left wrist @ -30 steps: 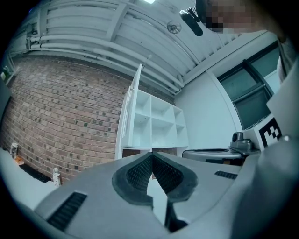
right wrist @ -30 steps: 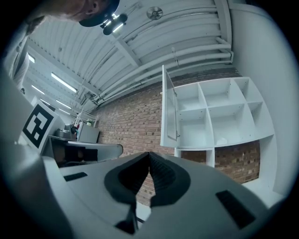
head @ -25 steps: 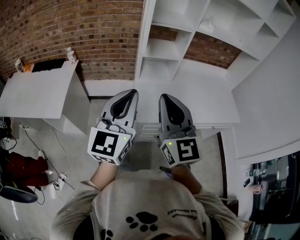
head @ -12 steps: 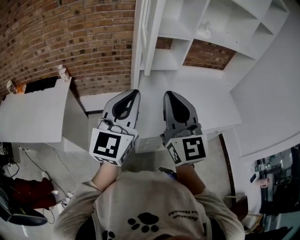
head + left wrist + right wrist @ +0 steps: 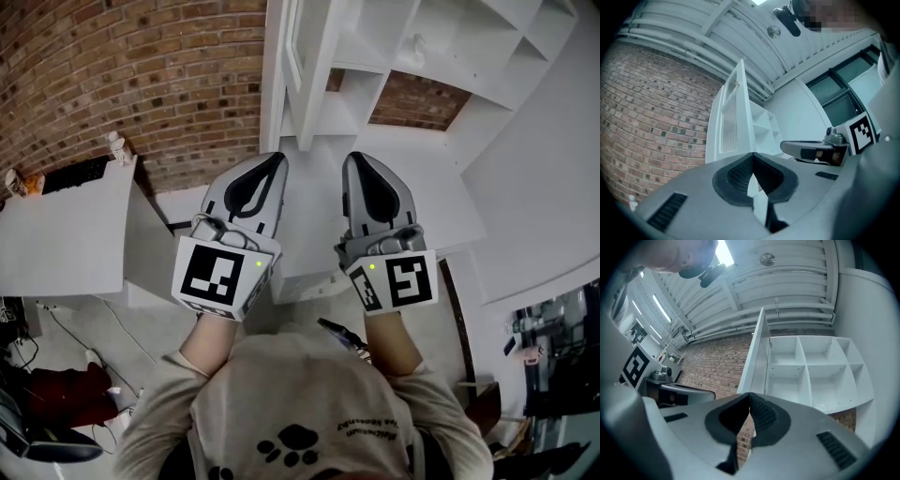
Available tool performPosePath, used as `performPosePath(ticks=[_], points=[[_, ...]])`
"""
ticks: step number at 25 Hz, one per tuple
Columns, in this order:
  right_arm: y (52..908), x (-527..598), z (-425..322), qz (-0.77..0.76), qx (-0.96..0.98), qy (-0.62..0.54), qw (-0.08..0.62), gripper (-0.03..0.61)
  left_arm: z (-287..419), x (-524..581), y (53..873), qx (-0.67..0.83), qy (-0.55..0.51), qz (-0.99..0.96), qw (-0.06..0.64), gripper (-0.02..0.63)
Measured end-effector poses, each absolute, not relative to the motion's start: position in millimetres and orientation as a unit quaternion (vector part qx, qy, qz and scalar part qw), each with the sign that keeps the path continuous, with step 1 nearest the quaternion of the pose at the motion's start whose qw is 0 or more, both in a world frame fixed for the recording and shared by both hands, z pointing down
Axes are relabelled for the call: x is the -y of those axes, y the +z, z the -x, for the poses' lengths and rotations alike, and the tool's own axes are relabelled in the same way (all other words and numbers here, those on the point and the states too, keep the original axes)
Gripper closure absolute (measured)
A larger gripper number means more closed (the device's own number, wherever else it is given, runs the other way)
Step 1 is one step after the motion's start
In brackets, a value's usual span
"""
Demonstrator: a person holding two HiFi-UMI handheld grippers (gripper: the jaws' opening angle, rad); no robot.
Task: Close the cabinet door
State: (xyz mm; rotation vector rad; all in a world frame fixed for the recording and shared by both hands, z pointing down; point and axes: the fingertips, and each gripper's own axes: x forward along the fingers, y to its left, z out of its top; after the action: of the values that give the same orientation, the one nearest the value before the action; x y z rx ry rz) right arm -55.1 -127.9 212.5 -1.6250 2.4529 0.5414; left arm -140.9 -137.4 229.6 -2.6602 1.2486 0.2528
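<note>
Tongs raised side by side toward an open white shelving unit with square compartments (image 5: 811, 366). Left grey two-jaw tongs (image 5: 274, 161): jaws pressed together, nothing between them. Right grey two-jaw tongs (image 5: 357, 159): likewise closed and empty. White cabinet door with slatted panel (image 5: 306, 66) standing open, nearly edge-on, ahead of and above both tips, roughly between them and nearer the left pair; touched by neither. Red brick wall (image 5: 141, 66) beyond the left tongs; shelving beyond the right tongs.

Likely step: reaching for the door, closing not yet begun.

To do it well:
- Leave the jaws shut and use them as a blunt pusher, with no gripping.
- Bring the left tongs round to the brick-wall side of the door, onto its face near the free edge, away from the apparent hinge side at the shelving.
- Push toward the right tongs' side in a steady arc, without jabbing the slats.
- Hold the right tongs clear of the narrowing gap.
- Ease off near the frame to avoid a slam or rebound.
</note>
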Motion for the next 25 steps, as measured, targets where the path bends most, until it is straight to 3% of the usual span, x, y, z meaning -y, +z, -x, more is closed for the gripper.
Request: performPosePath(ticks=[25], points=[[93.2, 152.8, 68.5, 0.49, -0.835, 0.242, 0.07, 0.567, 138.7, 154.9, 117.6, -0.426, 0.089, 0.882, 0.179, 0.606]])
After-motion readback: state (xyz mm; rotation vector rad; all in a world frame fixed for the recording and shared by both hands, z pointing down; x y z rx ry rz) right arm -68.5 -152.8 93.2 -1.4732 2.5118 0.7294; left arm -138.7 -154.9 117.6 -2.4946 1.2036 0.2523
